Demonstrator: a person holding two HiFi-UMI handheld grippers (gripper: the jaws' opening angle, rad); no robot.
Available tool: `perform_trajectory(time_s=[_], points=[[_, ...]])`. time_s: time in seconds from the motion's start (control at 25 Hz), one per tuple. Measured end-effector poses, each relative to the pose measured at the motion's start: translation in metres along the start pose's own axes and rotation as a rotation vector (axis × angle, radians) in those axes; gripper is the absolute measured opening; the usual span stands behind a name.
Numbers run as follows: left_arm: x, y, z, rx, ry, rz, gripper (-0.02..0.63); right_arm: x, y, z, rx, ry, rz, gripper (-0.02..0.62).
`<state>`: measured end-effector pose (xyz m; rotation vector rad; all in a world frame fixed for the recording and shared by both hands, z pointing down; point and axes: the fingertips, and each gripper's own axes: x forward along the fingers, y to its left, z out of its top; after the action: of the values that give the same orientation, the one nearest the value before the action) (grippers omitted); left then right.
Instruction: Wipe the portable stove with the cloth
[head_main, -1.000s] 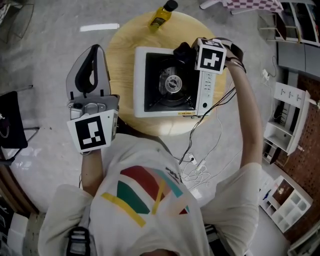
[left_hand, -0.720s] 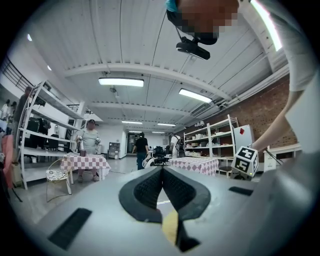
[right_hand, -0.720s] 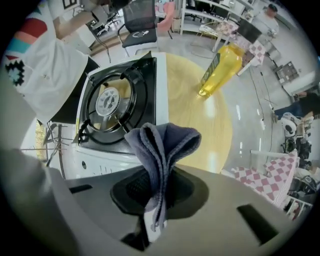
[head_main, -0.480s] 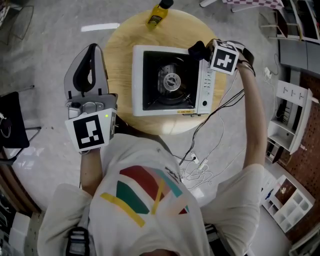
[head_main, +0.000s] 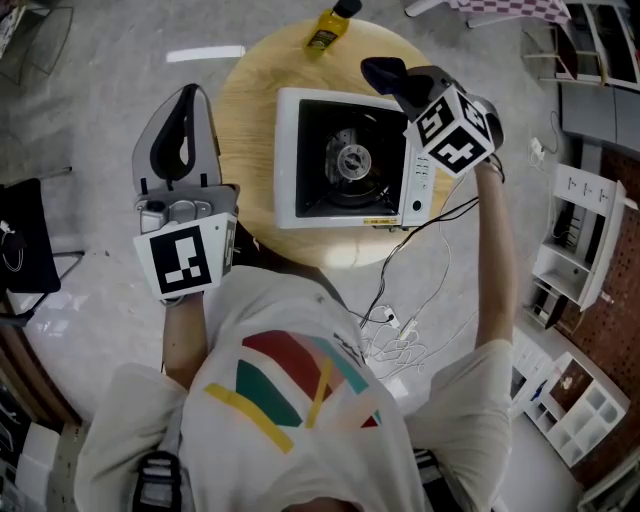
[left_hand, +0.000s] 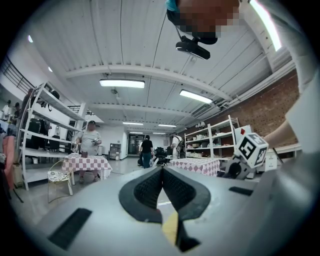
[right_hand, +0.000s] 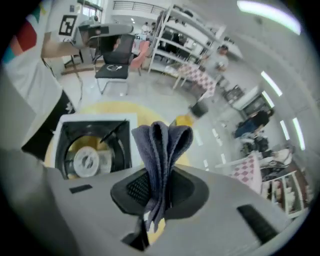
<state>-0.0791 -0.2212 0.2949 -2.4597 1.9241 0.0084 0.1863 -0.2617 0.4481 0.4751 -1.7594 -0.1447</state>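
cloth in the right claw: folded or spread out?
Folded. The right gripper view shows the cloth bunched into several upright layers, pinched between the jaws of the right claw.

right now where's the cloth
The cloth is pinched in the right gripper, at the portable stove's far right corner in the head view.

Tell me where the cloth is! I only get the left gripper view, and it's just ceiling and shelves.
Observer: The right hand-held gripper is shut on the dark cloth.
Operator: Is it wiping the stove?
Observer: It doesn't look like it. The cloth looks lifted, over the portable stove's far right corner.
Operator: Anything else on the table?
Observer: A yellow bottle lies at the round wooden table's far edge.
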Motion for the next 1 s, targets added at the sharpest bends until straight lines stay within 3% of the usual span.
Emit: perform_trajectory(time_s=[0.12, 0.24, 0.36, 0.64, 1.0], points=[[-0.003, 0.004, 0.001, -0.003, -0.002, 0.001, 0.006, -0.020, 0.007, 0.074, 0.001, -0.103, -0.217, 0.032], [-0.006, 0.011, 0.005, -0.002, -0.008, 0.009, 0.005, -0.009, 0.031, 0.130, -0.029, -0.137, -0.273, 0.032], [-0.010, 0.023, 0.006, -0.006, -0.009, 0.032, 0.005, 0.011, 0.044, 0.159, -0.035, -0.116, -0.313, 0.032], [-0.019, 0.055, -0.007, -0.027, 0.015, 0.070, 0.005, 0.061, 0.066, 0.172, -0.073, -0.003, -0.315, 0.032], [0.000, 0.054, -0.012, -0.041, 0.022, -0.007, 0.006, 0.083, 0.083, 0.165, 0.049, 0.038, -0.230, 0.032]])
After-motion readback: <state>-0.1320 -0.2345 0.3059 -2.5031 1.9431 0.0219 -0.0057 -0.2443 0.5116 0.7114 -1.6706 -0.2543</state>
